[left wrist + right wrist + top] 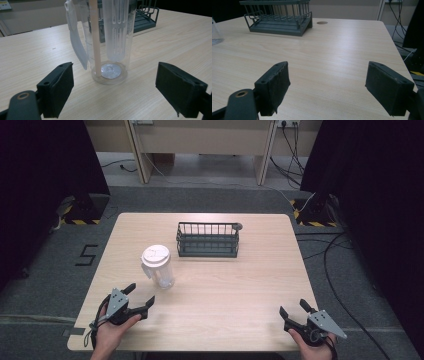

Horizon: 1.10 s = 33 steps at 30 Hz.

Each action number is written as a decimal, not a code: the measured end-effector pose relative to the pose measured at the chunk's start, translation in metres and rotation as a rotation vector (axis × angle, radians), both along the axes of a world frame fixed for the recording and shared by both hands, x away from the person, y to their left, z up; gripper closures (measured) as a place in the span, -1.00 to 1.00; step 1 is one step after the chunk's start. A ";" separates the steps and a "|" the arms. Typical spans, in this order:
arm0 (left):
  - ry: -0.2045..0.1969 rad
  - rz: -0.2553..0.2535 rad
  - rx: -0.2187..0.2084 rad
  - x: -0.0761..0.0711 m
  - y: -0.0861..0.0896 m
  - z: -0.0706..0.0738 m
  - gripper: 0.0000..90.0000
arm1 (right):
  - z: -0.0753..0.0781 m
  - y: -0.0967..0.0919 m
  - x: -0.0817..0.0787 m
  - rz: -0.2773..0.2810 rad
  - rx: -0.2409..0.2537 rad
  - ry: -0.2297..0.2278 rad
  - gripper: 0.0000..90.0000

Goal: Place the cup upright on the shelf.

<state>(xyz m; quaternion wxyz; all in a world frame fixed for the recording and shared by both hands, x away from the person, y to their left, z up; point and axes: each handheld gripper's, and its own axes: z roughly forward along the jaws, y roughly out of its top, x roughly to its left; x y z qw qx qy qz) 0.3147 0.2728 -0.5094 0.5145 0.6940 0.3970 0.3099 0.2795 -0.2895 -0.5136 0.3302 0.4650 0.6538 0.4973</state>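
A clear plastic pitcher point(160, 268) with a white lid and handle stands upright left of the table's centre. Close up in the left gripper view, the pitcher point(108, 42) holds a pale straw-like tube and a frosted slotted insert. My left gripper point(140, 296) is open at the front left, just short of the pitcher, with nothing between its jaws; the left gripper point(115, 93) frames the pitcher's base. My right gripper point(293, 309) is open at the front right over bare wood, as the right gripper point(327, 91) shows empty.
A dark wire rack point(208, 239) sits at the back centre of the wooden table point(240, 290); the rack point(278, 17) also appears in the right gripper view. Cables lie on the floor to the right. Black curtains flank both sides.
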 end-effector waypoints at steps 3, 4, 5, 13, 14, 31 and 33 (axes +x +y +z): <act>0.001 -0.003 -0.005 0.000 -0.002 0.000 -0.68 | 0.000 0.001 0.000 0.001 -0.013 0.002 -0.57; 0.001 -0.006 -0.006 0.000 -0.003 0.001 -0.68 | 0.000 0.001 0.000 0.001 -0.013 0.002 -0.57; 0.000 -0.009 -0.004 0.000 -0.004 0.001 -0.68 | 0.000 0.001 0.000 0.004 -0.016 0.004 -0.57; -0.012 -0.005 -0.015 0.005 -0.006 0.005 -0.68 | 0.000 0.001 0.001 0.008 -0.012 0.017 -0.56; -0.013 -0.003 -0.017 0.007 -0.006 0.006 -0.68 | 0.000 0.001 0.002 0.011 -0.015 0.016 -0.56; 0.026 0.003 -0.031 0.032 -0.024 0.003 -0.68 | 0.000 0.002 0.002 0.015 -0.015 0.023 -0.52; 0.029 0.007 -0.028 0.036 -0.025 0.003 -0.68 | 0.000 0.002 0.002 0.016 -0.015 0.024 -0.52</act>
